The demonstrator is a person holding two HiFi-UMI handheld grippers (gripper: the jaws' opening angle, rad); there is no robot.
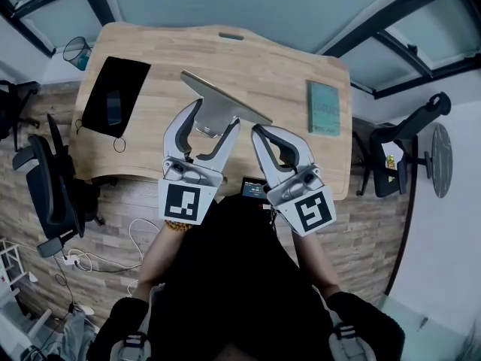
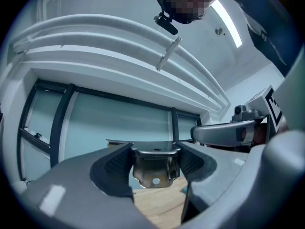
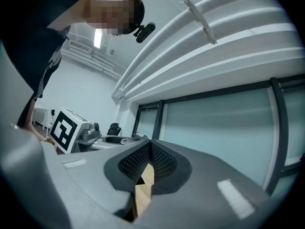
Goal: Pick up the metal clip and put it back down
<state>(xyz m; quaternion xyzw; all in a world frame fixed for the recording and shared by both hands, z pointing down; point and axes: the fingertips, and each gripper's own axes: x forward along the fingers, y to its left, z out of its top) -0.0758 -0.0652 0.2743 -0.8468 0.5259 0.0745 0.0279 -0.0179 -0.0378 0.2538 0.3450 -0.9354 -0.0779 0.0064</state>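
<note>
I am in an office: my wooden bench [image 1: 285, 74] has a black swivel chair [image 1: 46, 183] beside it, glass walls [image 1: 52, 17] with dark frames behind, and cables [image 1: 83, 260] on the floor [image 1: 376, 239].

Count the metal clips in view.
1. The metal clip is clamped in the left gripper, held above the wooden desk. Another could lie hidden beneath the person.

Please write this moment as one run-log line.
left tongs: shut on metal clip, held above table | right tongs: shut, empty
</note>
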